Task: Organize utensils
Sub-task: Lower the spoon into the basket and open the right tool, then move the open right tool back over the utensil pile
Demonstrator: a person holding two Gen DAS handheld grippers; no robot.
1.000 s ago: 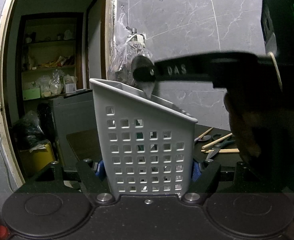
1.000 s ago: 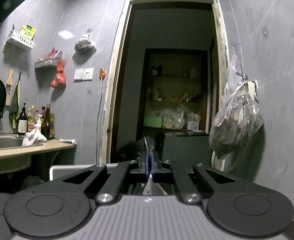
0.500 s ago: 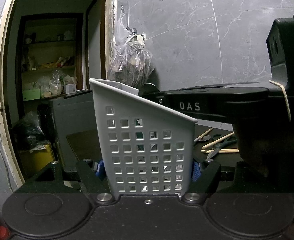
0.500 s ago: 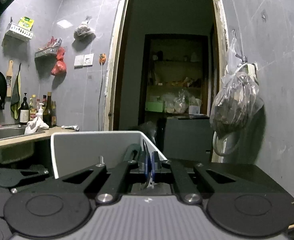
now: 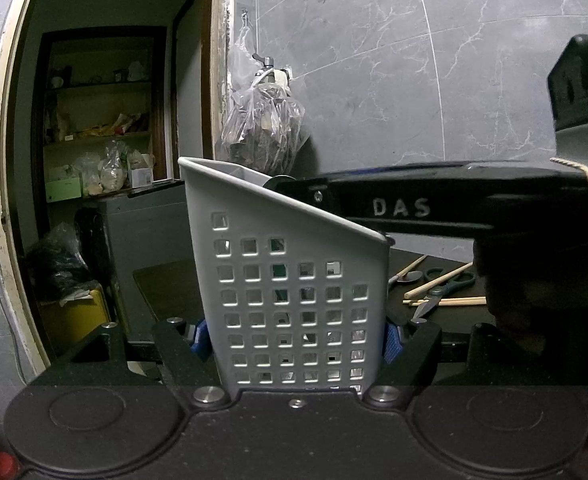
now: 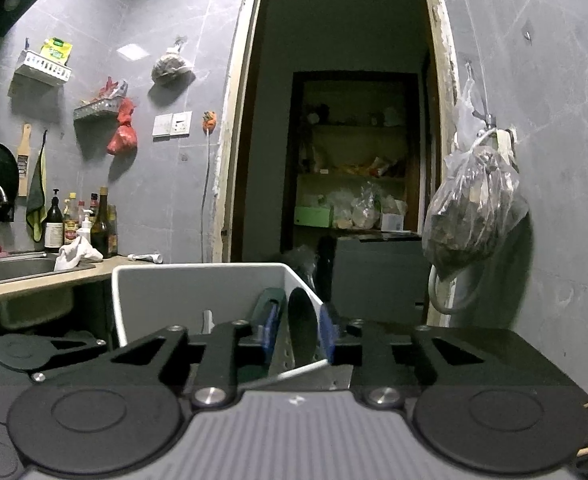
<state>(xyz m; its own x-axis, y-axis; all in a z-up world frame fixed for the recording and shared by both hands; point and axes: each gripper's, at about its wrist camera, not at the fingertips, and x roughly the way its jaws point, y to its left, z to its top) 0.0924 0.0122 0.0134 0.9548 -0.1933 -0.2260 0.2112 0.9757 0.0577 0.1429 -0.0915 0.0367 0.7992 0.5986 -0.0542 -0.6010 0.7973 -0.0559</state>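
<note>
From the left wrist, the left tool was clamped on the grey utensil caddy, its blue pads pressed against both perforated side walls low down. The caddy stood upright on the dark surface, and its lower edge was cut off by the tool's own body. Through the square holes only scraps of dark and green showed, too small to name. The right tool reached in from the right, level, with its tip over the caddy's slanted rim; the tip itself was mostly hidden behind that rim. Farther right on the surface lay scissors, wooden chopsticks and a spoon, partly blocked by the dark mass of the right tool. A plastic bag hung on the wall behind.

From the right wrist, the right tool had its fingers opening inside the top of the caddy. A dark, rounded utensil stood between the blue pads, close to the right pad and clear of the left; whether the right pad was touching it could not be told. What kind of utensil it was stayed unclear, its lower part hidden. A green handle sat just left, half covered by the left finger.
</note>
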